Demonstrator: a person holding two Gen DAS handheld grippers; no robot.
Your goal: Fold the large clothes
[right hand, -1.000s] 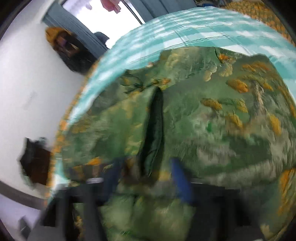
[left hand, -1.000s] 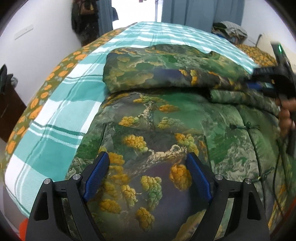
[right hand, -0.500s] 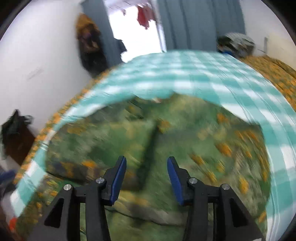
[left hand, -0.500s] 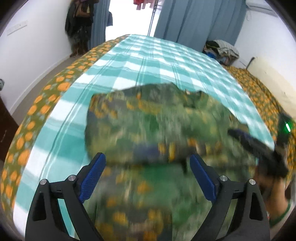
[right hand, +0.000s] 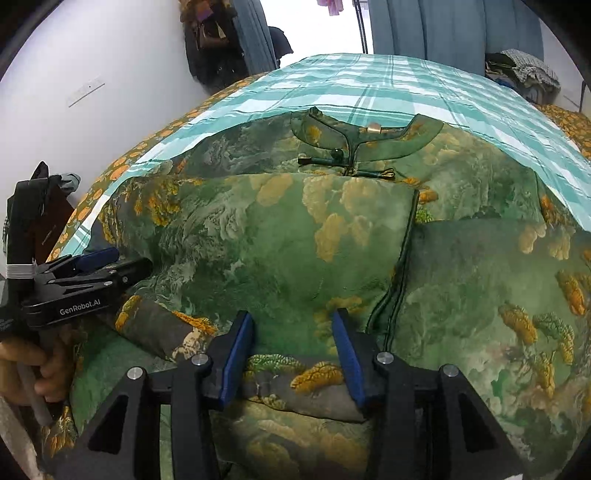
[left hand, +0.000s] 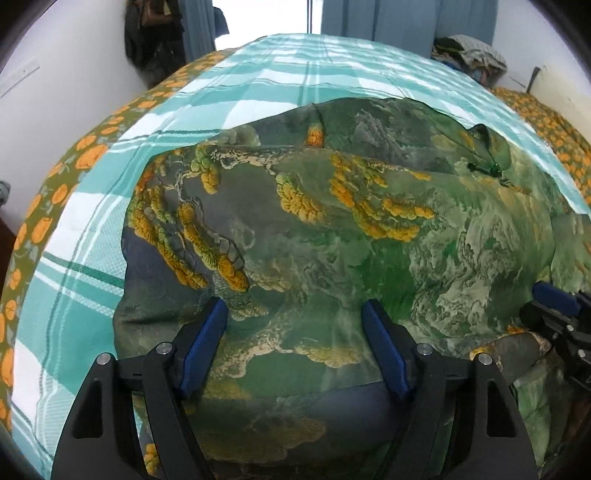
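Note:
A large green garment [left hand: 332,240] with a landscape print and orange tree clusters lies folded on the bed. Its mandarin collar [right hand: 365,144] with knot buttons points to the far side. My left gripper [left hand: 293,306] hovers over the near left part of the folded layer. Its jaws are wide and closing, with fabric under and between them but not pinched. My right gripper [right hand: 291,317] stands partly open over a thick folded edge [right hand: 295,373] near a dark piped hem [right hand: 402,258]. Each gripper shows in the other's view: the right gripper [left hand: 554,299], and the left gripper [right hand: 122,262] in a hand [right hand: 40,373].
A teal plaid sheet [left hand: 295,85] covers the bed, over an orange-flowered cover [left hand: 88,155] along the left side. A heap of clothes [right hand: 524,70] sits at the far right corner. Dark bags [right hand: 210,40] hang on the left wall, beside blue curtains [right hand: 443,29].
The left gripper has moved forward from the garment's spread lower part to the folded layer. The right gripper's jaws have widened, its view has rolled level, and the collar now shows.

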